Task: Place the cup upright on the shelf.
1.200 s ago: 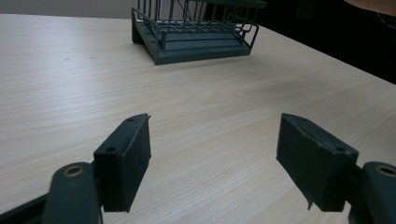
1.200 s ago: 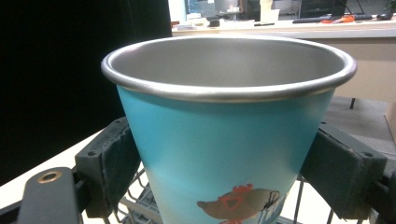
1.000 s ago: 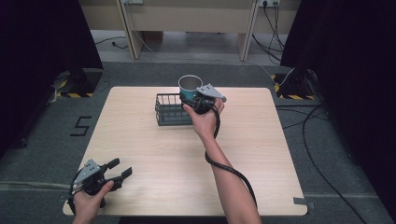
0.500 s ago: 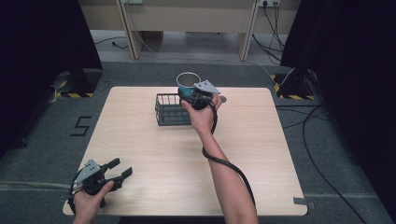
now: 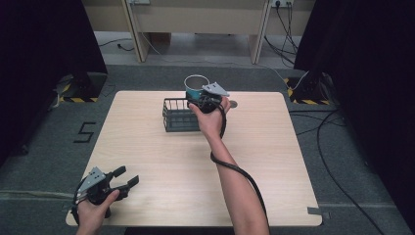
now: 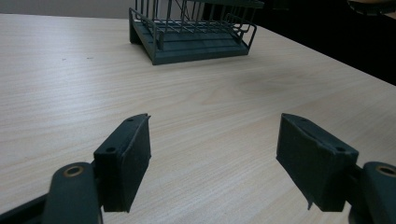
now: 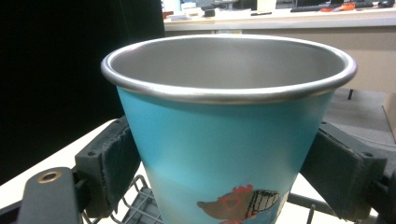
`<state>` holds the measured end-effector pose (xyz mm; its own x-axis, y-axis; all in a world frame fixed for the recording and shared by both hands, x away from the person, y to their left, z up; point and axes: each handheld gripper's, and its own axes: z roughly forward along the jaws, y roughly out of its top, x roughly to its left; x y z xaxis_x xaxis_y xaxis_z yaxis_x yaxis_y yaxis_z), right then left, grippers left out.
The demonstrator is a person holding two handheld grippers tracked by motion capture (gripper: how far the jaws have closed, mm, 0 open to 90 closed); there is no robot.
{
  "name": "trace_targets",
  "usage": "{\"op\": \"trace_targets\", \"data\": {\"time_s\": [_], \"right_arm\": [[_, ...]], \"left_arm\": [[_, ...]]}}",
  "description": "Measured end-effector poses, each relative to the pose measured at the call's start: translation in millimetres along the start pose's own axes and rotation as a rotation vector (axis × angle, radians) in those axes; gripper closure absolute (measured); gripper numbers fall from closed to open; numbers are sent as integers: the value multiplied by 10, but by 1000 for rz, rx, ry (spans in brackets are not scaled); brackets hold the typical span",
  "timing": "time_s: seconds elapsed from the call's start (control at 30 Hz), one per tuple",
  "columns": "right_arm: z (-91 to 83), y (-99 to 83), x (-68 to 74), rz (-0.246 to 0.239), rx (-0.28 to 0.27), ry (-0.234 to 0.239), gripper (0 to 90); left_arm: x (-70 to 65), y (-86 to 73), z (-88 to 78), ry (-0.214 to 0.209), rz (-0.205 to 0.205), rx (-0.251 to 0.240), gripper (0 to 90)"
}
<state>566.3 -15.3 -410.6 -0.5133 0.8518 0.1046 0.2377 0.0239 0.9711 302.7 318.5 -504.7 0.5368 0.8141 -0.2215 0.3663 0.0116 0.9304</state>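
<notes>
Teal steel cup (image 7: pixel 229 126) clamped in right claw (image 5: pixel 198 100) over wire basket (image 5: pixel 178 116); left claw (image 5: pixel 126 176) wide open, empty, above counter (image 5: pixel 274 161).

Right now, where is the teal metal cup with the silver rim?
In the high view the teal metal cup sits clamped in the right gripper, held over the far right end of the dark wire basket near the table's far edge.
</notes>
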Motion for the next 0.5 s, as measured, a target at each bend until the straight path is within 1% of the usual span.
{"op": "trace_targets", "data": {"time_s": [0.1, 0.5], "right_arm": [[28, -29, 3, 6, 10, 0, 172], [126, -131, 51, 5, 56, 3, 172]], "left_arm": [[2, 0, -2, 1, 0, 0, 258], [0, 1, -4, -3, 0, -2, 258]]}}
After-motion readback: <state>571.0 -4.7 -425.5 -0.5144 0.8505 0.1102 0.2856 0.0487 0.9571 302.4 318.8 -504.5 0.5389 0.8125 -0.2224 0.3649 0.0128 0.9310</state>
